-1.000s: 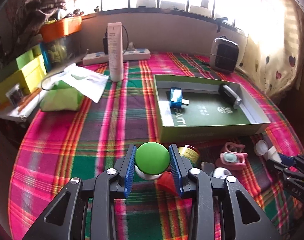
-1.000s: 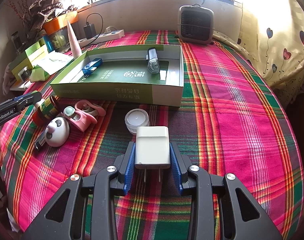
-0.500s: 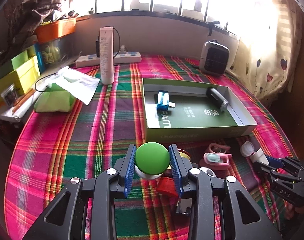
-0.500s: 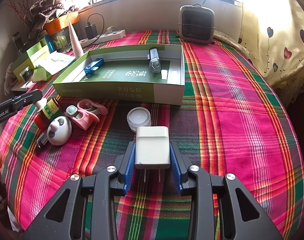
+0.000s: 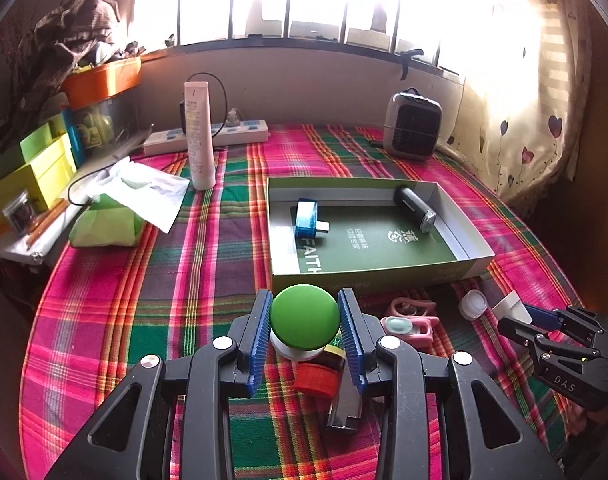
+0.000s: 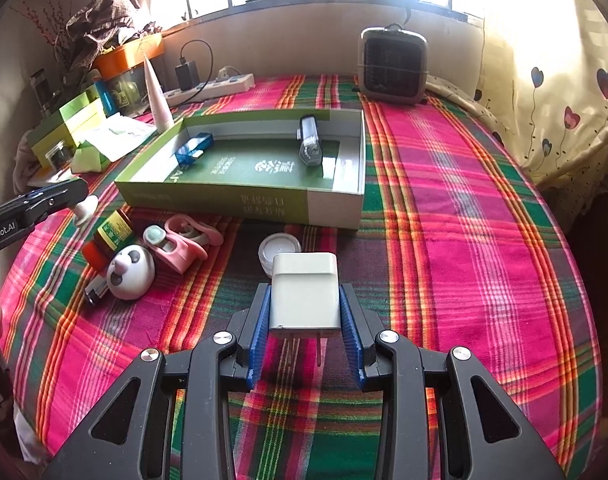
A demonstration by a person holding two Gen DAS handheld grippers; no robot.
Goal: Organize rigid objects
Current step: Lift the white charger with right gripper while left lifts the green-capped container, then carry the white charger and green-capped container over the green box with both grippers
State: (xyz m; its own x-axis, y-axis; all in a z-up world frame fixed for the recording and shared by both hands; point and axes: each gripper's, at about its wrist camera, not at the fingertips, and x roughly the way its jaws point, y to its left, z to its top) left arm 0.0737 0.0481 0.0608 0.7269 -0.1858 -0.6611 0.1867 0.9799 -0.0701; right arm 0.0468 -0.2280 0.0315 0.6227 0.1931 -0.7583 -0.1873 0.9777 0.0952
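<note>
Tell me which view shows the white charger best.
Right wrist. The charger sits centre frame, clamped between the right gripper's blue pads, top face and prongs visible, lifted above the cloth. The left wrist view shows only a white corner of it at that gripper's tip, near the right edge.

left wrist: angled down, close | right wrist: same | shared: green box (image 5: 368, 276) (image 6: 240, 200)

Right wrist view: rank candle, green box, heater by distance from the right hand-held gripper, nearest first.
From the right hand-held gripper, shut on the white charger:
1. Candle, just beyond the charger, slightly left.
2. Green box, mid-table, ahead and left.
3. Heater, far edge by the wall, ahead right.
</note>
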